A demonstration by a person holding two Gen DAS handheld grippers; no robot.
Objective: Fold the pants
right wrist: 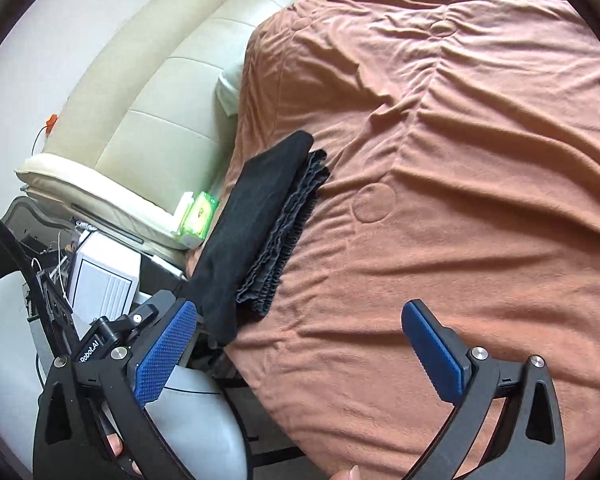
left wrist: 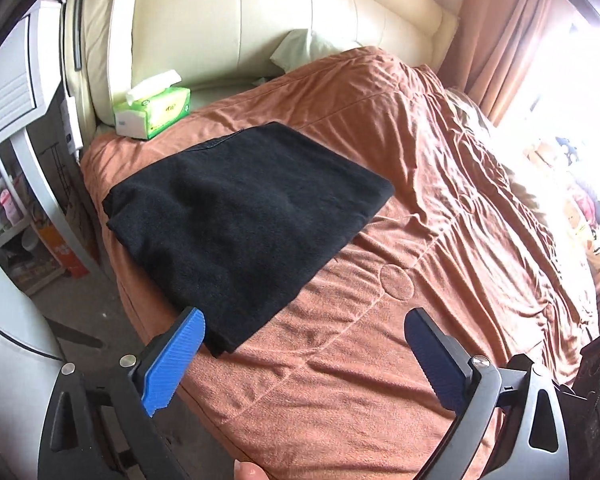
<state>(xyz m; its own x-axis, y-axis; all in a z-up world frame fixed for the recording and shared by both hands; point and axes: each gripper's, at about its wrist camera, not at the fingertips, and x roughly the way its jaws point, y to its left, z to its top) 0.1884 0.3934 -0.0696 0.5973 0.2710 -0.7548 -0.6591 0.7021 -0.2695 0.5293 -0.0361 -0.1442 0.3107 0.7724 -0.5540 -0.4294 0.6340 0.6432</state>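
Note:
Black pants (left wrist: 244, 216) lie folded into a flat rectangle on the brown bedspread (left wrist: 440, 200), near the bed's left edge. In the right wrist view the pants (right wrist: 256, 232) show as a stack of layers with a gathered waistband along one side. My left gripper (left wrist: 304, 324) hovers above the pants' near corner, open, with nothing between its blue pads. My right gripper (right wrist: 300, 320) is open too, held above the bed beside the near end of the pants and apart from them.
A green tissue box (left wrist: 152, 110) sits by the cream padded headboard (left wrist: 260, 20). A pale pillow (left wrist: 308, 48) peeks out from under the bedspread. White furniture and cluttered shelves (left wrist: 16, 200) stand left of the bed. Curtains (left wrist: 504, 32) hang at the far right.

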